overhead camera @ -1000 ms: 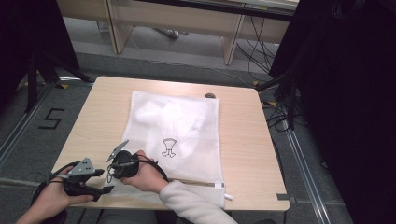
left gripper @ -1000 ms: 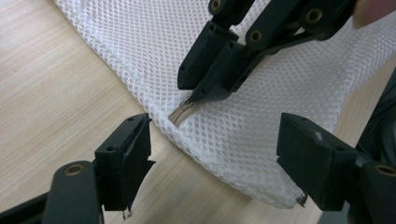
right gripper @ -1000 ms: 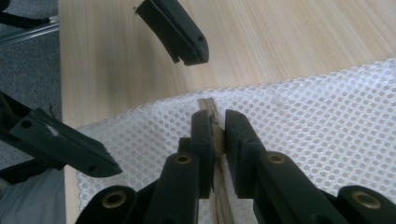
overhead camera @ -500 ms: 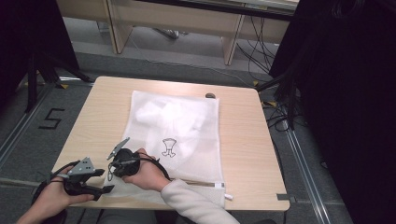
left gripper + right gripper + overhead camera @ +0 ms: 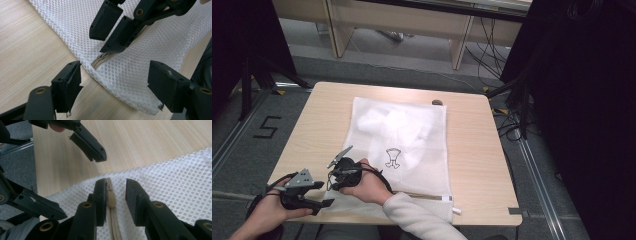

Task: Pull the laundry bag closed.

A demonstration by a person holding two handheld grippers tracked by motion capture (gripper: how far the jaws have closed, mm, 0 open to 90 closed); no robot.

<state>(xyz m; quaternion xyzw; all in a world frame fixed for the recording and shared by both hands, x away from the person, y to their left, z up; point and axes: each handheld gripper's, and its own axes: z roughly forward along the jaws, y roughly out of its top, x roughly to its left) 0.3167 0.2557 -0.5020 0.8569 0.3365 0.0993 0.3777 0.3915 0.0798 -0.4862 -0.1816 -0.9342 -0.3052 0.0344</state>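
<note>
Little has shifted since the earlier frames: the right gripper (image 5: 343, 172) has edged slightly toward the near-left corner of the mesh bag (image 5: 404, 145), and the left gripper (image 5: 304, 192) stays put at the bench's near-left edge. The white mesh bag lies flat on the wooden bench (image 5: 477, 150), running from far centre to the near edge, with pale cloth showing through it and a small dark printed figure (image 5: 392, 157) near its middle. In the right gripper view, the right gripper (image 5: 115, 192) has its fingers (image 5: 100, 195) narrowly apart, straddling the beige zipper pull (image 5: 111, 200) at the bag's corner; the left-hand finger touches the pull, the other stands just off it, so not yet clamped. In the left gripper view, the left gripper (image 5: 115, 82) has fingers (image 5: 67, 85) spread wide, holding nothing, poised just above the bag's corner edge, with the zipper's end (image 5: 100, 60) between the two grippers. A small dark object (image 5: 437, 102) sits at the bench's far edge, beside the bag's far-right corner.
</note>
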